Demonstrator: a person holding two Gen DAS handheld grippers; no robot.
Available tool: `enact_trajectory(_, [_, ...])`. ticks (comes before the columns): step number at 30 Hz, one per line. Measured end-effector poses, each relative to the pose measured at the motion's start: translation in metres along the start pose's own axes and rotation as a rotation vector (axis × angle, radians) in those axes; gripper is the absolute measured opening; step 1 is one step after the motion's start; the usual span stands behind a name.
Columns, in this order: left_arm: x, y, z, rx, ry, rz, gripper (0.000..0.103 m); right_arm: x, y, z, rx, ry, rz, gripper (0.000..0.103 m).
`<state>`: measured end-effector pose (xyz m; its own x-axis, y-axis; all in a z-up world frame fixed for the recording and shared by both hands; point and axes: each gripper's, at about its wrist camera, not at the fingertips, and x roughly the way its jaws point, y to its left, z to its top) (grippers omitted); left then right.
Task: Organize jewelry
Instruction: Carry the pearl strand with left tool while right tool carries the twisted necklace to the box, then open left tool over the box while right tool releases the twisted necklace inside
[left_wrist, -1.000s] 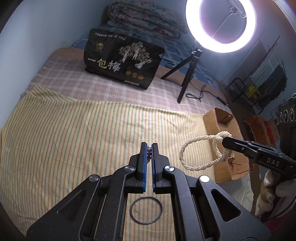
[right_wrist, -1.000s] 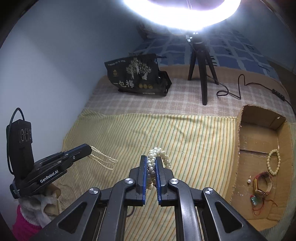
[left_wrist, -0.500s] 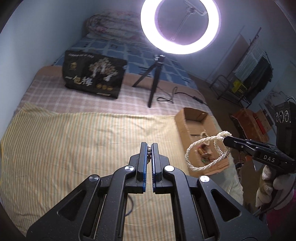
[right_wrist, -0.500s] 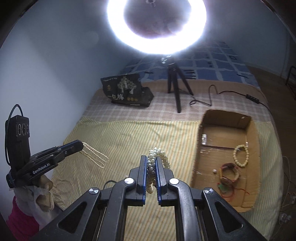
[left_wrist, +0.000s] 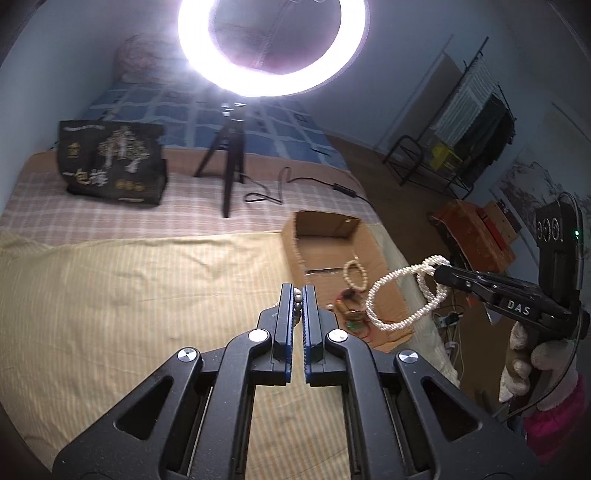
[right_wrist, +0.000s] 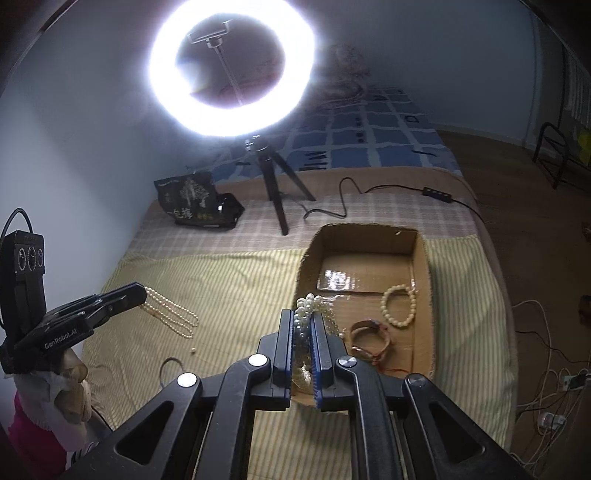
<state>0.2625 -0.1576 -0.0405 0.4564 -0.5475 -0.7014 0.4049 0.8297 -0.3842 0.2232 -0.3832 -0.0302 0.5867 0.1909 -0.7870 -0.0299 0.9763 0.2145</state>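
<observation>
My right gripper is shut on a thick twisted pearl rope, held above the near end of an open cardboard box. From the left wrist view that rope hangs as a loop from the right gripper, beside the box. My left gripper is shut on a thin pearl necklace. The thin necklace dangles from the left gripper over the striped sheet. In the box lie a cream bead bracelet and a brown bracelet.
A ring light on a tripod stands behind the box, its cable trailing right. A black printed bag sits at the back left. A dark hair ring and one loose pearl lie on the sheet. The bed's edge drops off right of the box.
Both grippers have risen and carried their pearl strands to the right, towards the box. The box now lies directly under the right gripper. The dark ring has left the left wrist view.
</observation>
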Motion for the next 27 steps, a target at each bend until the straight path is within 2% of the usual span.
enact_trajectory(11, [0.047, -0.051, 0.008, 0.058, 0.044, -0.069, 0.001, 0.021, -0.035, 0.025, 0.028, -0.005, -0.039, 0.006])
enact_trajectory(20, [0.084, -0.072, 0.001, 0.083, 0.098, -0.107, 0.001, 0.055, -0.058, 0.042, 0.049, 0.010, -0.054, 0.006])
enact_trajectory(27, [0.105, -0.078, -0.006, 0.100, 0.137, -0.108, 0.001, 0.080, -0.069, 0.046, 0.063, 0.034, -0.049, 0.006])
